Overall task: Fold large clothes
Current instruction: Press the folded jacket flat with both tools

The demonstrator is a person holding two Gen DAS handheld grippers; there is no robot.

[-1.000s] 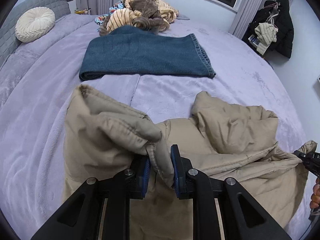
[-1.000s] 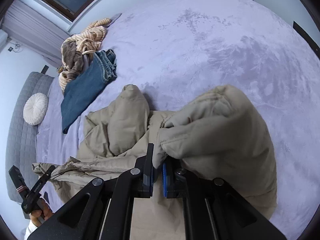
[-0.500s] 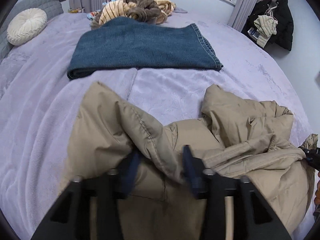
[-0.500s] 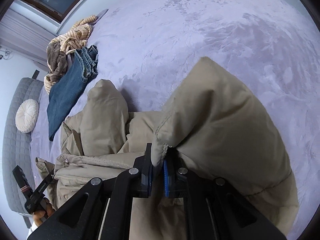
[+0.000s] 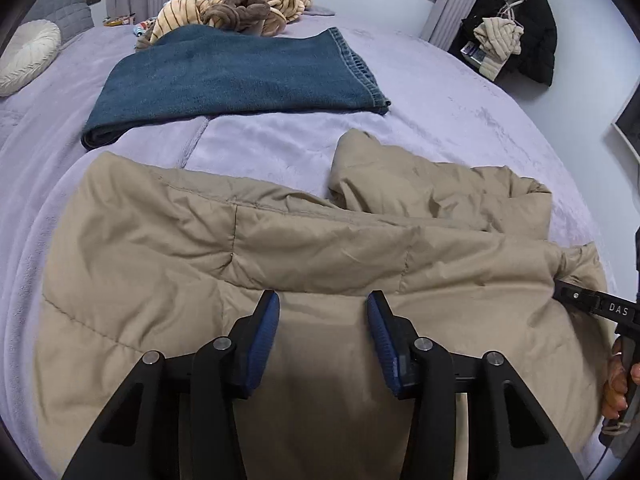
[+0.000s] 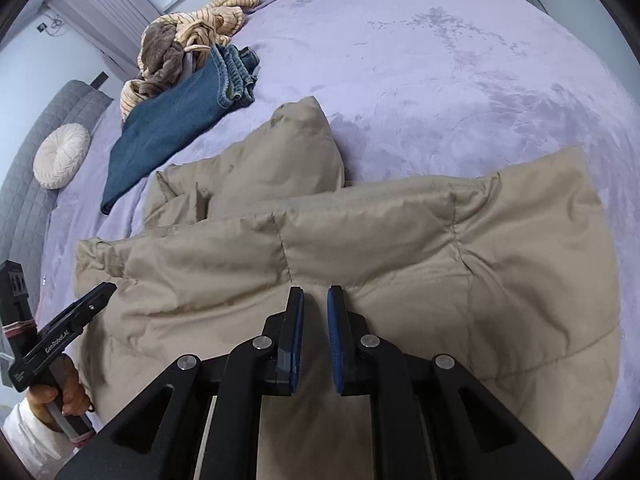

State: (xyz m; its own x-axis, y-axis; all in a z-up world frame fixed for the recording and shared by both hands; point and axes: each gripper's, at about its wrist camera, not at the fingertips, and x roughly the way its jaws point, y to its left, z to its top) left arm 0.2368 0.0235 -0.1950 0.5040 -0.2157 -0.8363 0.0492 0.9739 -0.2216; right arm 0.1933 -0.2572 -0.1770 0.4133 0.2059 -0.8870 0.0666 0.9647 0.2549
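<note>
A tan puffer jacket (image 5: 280,248) lies on the purple bed, its near part folded over into a flat band; one sleeve bulges at the far side (image 5: 400,176). It also shows in the right wrist view (image 6: 400,248). My left gripper (image 5: 323,300) is open and empty, just above the jacket's folded edge. My right gripper (image 6: 315,294) is open by a narrow gap with nothing between the pads, over the same edge. The left gripper also shows in the right wrist view (image 6: 100,292), the right one in the left wrist view (image 5: 560,290).
Folded blue jeans (image 5: 240,76) lie beyond the jacket. A pile of striped and brown clothes (image 5: 236,8) sits at the far bed edge. A round cream cushion (image 5: 24,56) rests by the grey headboard. Dark coats (image 5: 516,20) hang at the right wall.
Both grippers carried the jacket's edge forward and laid it down. The left jaws opened wide and let go; the right jaws opened slightly and let go. The jacket now lies flatter.
</note>
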